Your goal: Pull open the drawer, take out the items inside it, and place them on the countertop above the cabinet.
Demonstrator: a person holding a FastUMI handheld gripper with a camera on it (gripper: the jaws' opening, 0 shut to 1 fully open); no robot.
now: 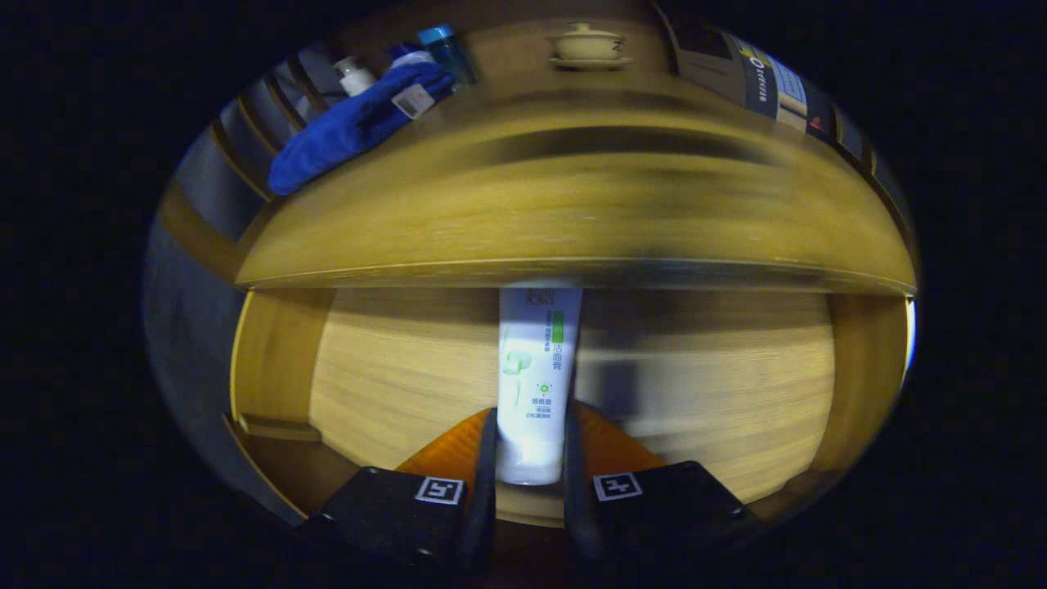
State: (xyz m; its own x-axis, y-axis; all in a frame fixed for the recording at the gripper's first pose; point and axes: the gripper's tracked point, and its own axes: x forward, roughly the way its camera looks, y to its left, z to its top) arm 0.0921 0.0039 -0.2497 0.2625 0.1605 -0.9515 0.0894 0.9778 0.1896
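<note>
Clamping a white tube [536, 384] from both sides, the gripper [529, 458] sits at the bottom centre of the frame, its two dark fingers [486, 466] narrowed onto the tube's lower end, with orange panels showing just behind them. The tube carries green markings and stands lengthwise ahead of the fingers, its far end reaching up to the front edge of the countertop [572, 213]. Behind and beneath the tube, across the middle of the frame, lies the pale wooden floor of the open drawer [393, 368], with its side walls curving up at the left and right. The countertop spans the upper half of the frame as a broad, blurred wooden band. On it, at the upper left, lies a blue cloth [352, 127] with a small tag, beside a white bottle [353, 78] and a blue-capped bottle [446, 49]. At the top centre stands a lidded cup on a saucer [587, 45].
</note>
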